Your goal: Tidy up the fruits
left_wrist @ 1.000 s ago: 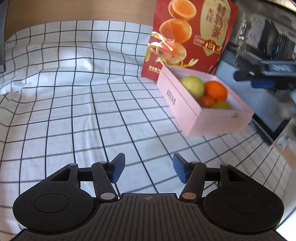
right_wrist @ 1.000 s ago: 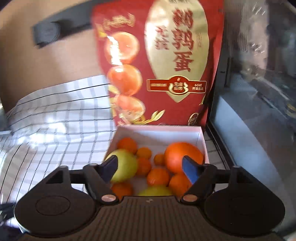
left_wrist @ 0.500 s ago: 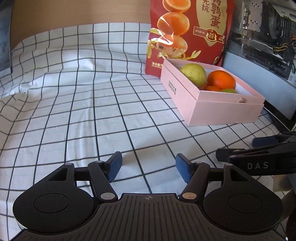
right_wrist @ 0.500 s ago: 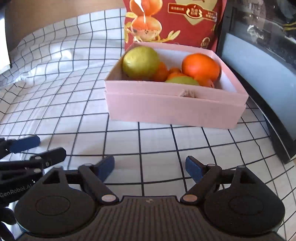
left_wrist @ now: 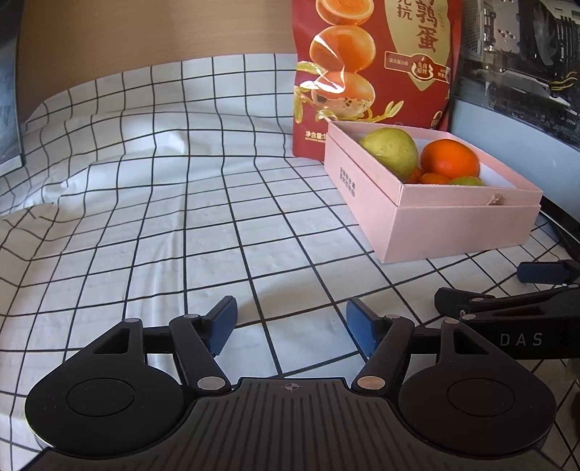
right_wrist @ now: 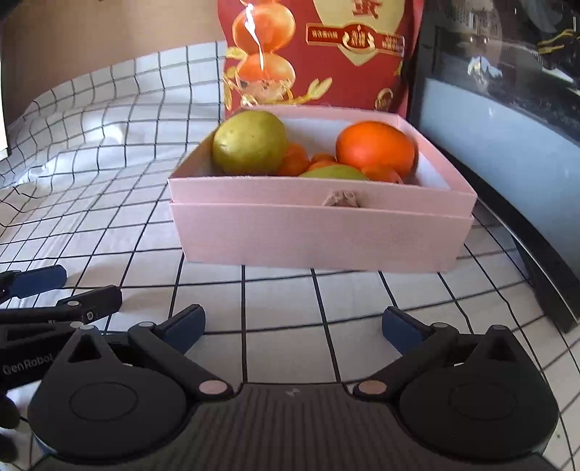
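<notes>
Fruits sit together in the pink box (right_wrist: 319,232) at the far right of the checked cloth (left_wrist: 163,217): a green pear (right_wrist: 250,142), a big orange (right_wrist: 375,148), small tangerines between them. Left gripper (left_wrist: 290,328) and right gripper (right_wrist: 293,326) hover low, near, released, grasping nothing. No loose fruit shows, so this fits either a finished sort or fruit about to come out.

Sunlit grid cloth (left_wrist: 145,217), perhaps tan wall (left_wrist: 145,32).
</notes>
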